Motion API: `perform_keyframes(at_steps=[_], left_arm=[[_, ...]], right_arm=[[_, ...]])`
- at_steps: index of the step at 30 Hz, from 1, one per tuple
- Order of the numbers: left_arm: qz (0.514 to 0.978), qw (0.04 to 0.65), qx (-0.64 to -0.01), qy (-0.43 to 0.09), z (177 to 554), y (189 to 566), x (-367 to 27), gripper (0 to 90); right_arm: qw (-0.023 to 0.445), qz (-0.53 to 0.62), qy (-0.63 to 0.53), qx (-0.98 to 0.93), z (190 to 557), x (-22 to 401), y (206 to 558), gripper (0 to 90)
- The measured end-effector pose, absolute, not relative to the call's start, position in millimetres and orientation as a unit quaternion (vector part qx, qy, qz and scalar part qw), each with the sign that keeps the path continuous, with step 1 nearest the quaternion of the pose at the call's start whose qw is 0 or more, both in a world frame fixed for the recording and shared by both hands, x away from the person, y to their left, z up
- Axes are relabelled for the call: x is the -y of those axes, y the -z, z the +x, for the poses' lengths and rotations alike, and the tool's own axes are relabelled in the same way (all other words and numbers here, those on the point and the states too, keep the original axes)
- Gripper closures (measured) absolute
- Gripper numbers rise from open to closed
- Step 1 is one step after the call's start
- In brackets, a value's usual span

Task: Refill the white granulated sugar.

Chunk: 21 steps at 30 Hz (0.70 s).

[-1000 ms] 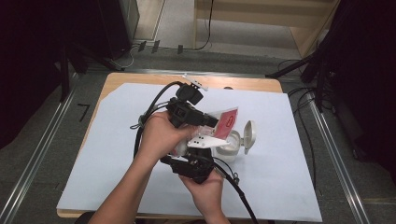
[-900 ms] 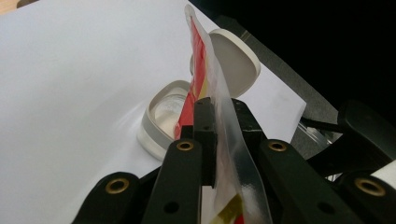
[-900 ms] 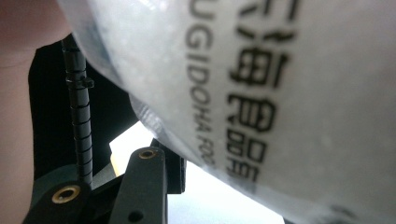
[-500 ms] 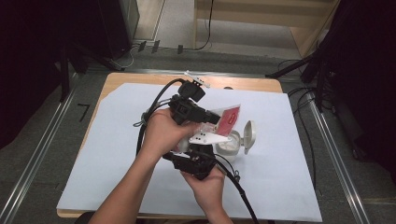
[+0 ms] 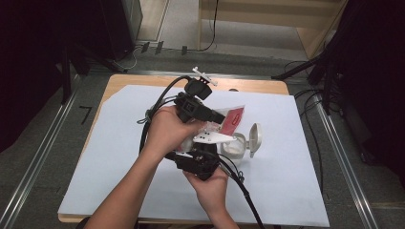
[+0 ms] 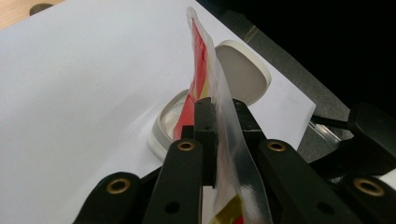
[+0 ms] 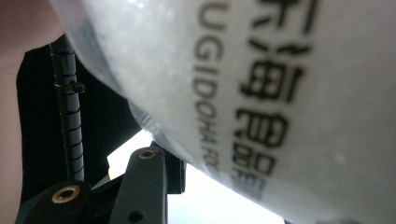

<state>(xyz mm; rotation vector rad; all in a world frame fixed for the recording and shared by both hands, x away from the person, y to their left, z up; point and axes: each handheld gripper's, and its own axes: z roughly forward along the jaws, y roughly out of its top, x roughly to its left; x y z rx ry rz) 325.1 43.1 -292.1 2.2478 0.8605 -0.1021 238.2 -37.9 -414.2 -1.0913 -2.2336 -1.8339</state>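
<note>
We hold a thin red-and-clear packet over a white tub on the worktop, left gripper jaws clamped on its edge. The right gripper presses a white printed bag; we cannot tell its grip. Both seem light, floppy and slippery, best pinched at a sealed edge.

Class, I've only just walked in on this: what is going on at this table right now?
A person at a table covered with white paper works a tool in each hand. The left tool is shut on a thin red and clear packet, held upright above a small white container whose hinged lid stands open. The right tool holds a white printed package close beside it. Whether the packet is going in or coming out is unclear.
</note>
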Motion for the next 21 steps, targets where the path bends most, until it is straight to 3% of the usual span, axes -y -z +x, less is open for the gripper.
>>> perform_keyframes(at_steps=[21], left_arm=[[0.869,0.355,-0.341,0.054,334.5,295.1,-42.1,84.6]], right_arm=[[0.029,-0.355,0.588,0.726,242.7,38.8,414.1,64.0]])
